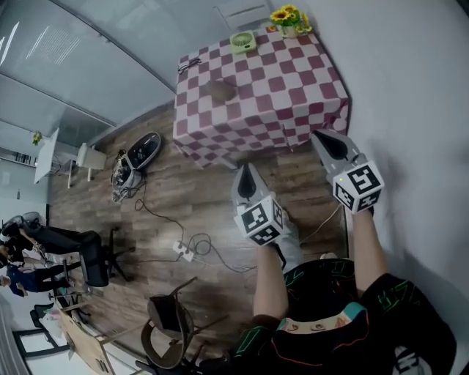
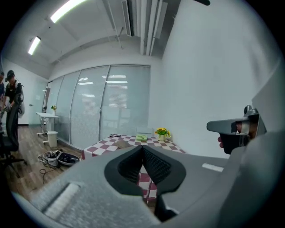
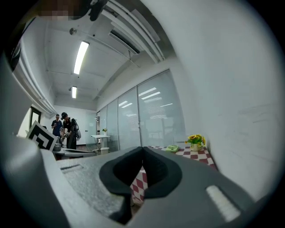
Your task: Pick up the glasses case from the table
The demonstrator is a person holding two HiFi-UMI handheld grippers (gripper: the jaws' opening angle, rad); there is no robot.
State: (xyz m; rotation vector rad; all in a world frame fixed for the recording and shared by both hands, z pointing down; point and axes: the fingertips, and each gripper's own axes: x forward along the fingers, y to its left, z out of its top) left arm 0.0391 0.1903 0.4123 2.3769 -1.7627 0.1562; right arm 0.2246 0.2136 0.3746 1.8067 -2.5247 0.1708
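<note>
The glasses case, a brownish oval, lies on the red-and-white checkered table at the far end of the room. In the left gripper view the glasses case shows small, just left of the jaw tips. My left gripper hangs over the wooden floor short of the table's near edge, jaws shut with nothing in them. My right gripper is level beside it, by the table's near right corner, also shut and holding nothing. Both are well apart from the case.
On the table stand a pot of yellow flowers, a green object and a dark pair of glasses. A white wall runs along the right. Cables and a power strip, bags and chairs sit on the floor at left; people stand far left.
</note>
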